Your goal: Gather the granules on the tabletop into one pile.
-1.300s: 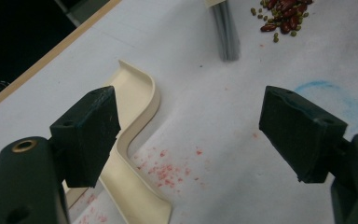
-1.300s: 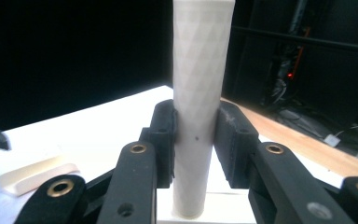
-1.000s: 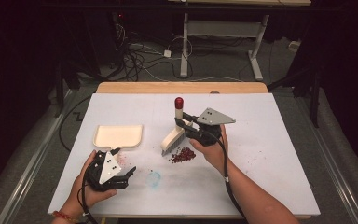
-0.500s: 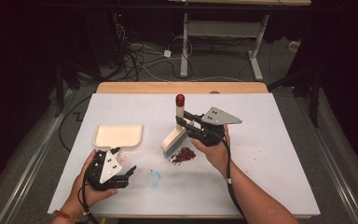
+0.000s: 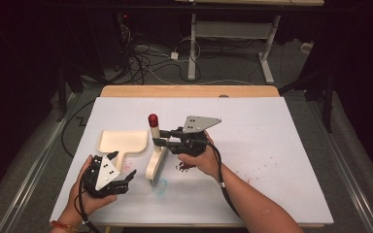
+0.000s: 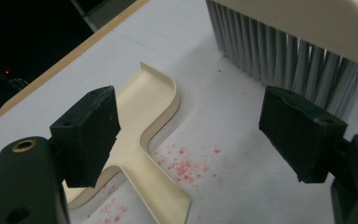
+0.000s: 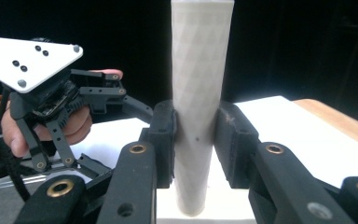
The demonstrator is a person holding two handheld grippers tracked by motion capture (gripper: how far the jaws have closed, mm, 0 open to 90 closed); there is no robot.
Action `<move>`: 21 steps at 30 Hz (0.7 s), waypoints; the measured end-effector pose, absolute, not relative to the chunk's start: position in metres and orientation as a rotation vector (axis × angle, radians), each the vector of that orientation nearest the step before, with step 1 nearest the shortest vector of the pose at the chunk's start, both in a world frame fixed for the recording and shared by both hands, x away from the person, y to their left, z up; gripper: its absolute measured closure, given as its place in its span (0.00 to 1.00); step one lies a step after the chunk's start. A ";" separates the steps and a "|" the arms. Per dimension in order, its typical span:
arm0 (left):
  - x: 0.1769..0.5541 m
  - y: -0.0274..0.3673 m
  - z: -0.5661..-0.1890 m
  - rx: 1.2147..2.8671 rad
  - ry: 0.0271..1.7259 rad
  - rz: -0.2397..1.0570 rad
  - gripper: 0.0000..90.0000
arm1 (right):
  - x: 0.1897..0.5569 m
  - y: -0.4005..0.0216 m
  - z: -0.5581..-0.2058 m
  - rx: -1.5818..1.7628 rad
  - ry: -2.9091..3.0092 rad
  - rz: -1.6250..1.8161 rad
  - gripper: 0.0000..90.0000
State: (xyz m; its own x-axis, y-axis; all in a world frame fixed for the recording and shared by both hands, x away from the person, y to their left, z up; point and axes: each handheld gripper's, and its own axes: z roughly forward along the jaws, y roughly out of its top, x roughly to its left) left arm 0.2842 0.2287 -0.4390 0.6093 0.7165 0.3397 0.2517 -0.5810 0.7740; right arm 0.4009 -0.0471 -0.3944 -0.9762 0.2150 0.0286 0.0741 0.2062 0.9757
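**Brush swept left past the debris**

Right gripper clenched on brush handle; head has moved from red crumbs toward dustpan on the bench. Crumbs remain behind: likely another pass. Left gripper released, idle nearby.

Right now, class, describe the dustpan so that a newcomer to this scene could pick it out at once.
Start at the white table and look to its left half. There a cream dustpan lies flat, just beyond the left gripper and beside the upright brush. Unlike the brush, it is a shallow open tray with a short flat handle.
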 end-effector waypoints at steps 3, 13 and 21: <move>0.284 0.228 -0.440 2.140 0.758 0.852 0.22 | 0.403 -0.045 -0.398 0.254 2.360 1.899 0.78; 0.284 0.226 -0.441 2.153 0.748 0.842 0.22 | 0.403 -0.062 -0.395 0.171 2.389 1.842 0.78; 0.286 0.222 -0.442 2.161 0.740 0.839 0.22 | 0.414 -0.105 -0.387 0.220 2.365 1.797 0.78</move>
State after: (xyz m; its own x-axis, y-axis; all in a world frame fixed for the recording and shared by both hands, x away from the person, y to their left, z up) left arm 0.2865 0.2216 -0.4416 0.6280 0.6996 0.3410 0.2509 -0.5967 0.7622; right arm 0.4145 -0.1046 -0.3872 -0.9758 0.2150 -0.0408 0.0183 0.2660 0.9638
